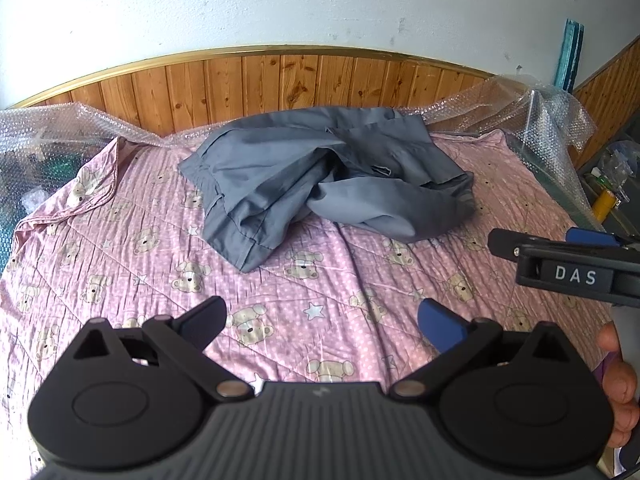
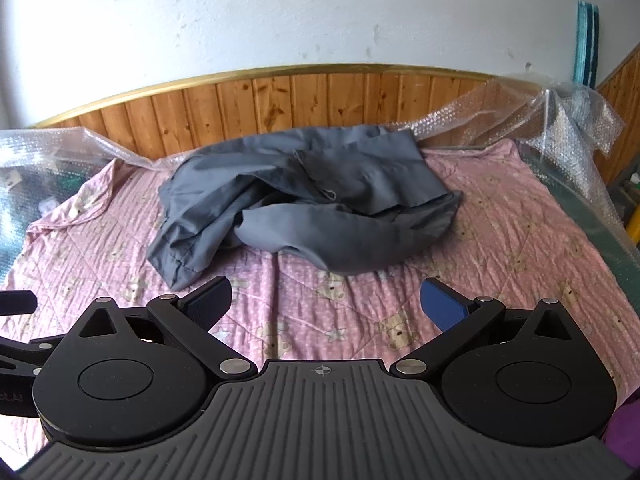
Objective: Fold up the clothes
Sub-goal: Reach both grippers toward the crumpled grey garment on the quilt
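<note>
A crumpled grey garment (image 1: pixel 316 176) (image 2: pixel 304 204) lies in a heap toward the far side of a pink bear-print quilt (image 1: pixel 160 272) (image 2: pixel 500 240). My left gripper (image 1: pixel 322 322) hovers open above the near part of the quilt, well short of the garment, nothing between its fingers. My right gripper (image 2: pixel 324 306) is likewise open and empty, held over the quilt in front of the heap. In the left wrist view the right gripper's body, marked "DAS" (image 1: pixel 576 276), enters from the right edge with a hand (image 1: pixel 618 384) below it.
A wooden panelled headboard (image 1: pixel 280 80) and white wall stand behind the bed. Bubble wrap (image 1: pixel 552 116) lines the far and side edges of the bed. Cluttered items, one yellow (image 1: pixel 606 204), sit past the right edge. The left gripper's side pokes in at the right wrist view's left edge.
</note>
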### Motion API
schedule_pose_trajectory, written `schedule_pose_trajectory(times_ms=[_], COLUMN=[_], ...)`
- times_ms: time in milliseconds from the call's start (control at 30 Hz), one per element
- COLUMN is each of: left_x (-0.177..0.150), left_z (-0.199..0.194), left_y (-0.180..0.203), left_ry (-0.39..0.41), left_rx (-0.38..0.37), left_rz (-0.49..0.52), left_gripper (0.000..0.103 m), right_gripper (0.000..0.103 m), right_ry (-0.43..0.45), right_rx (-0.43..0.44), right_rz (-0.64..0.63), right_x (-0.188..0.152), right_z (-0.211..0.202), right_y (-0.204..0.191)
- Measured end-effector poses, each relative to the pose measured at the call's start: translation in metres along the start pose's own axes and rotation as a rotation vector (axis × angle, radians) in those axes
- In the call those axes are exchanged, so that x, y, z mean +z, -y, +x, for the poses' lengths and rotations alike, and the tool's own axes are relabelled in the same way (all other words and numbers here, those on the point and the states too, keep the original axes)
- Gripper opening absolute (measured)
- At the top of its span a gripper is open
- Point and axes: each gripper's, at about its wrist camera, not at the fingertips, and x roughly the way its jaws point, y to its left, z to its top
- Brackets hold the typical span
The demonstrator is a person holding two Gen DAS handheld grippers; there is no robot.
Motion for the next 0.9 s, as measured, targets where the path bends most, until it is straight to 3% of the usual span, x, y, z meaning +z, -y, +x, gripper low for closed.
schedule_pose_trajectory(times_ms=[467, 667, 767, 833, 867, 900], left_x=[-0.001, 0.006, 0.013, 0.018, 0.020, 0.023], left_z=[0.003, 0.012, 0.017, 0.023, 0.027, 0.032], left_y=[-0.003, -0.002, -0.001, 0.001, 0.003, 0.004], left_ry=[-0.003, -0.017, -0.017, -0.010, 0.005, 0.003], left_rx=[-0.011, -0.042, -0.055, -0.056, -0.047, -0.050], left_rz=[-0.007, -0.017, -0.011, 0.007, 0.023, 0.023], left_gripper=[0.101, 0.093, 0.079, 0.043, 0.033, 0.006], right_gripper=[0.101, 0.101, 0.101, 0.090, 0.064, 0.026], right_ry=[0.000, -0.007, -0.010, -0.012, -0.020, -0.028], right_rx=[-0.012, -0.018, -0.010, 0.028, 0.059, 0.090], right_rz=[-0.016, -0.023, -0.026, -0.018, -0.009, -0.001], right_x=[0.004, 0.007, 0.011, 0.014, 0.016, 0.017], right_z=[0.000, 0.011, 0.020, 0.028, 0.033, 0.038], right_y=[-0.006, -0.007, -0.005, -0.001, 0.002, 0.004])
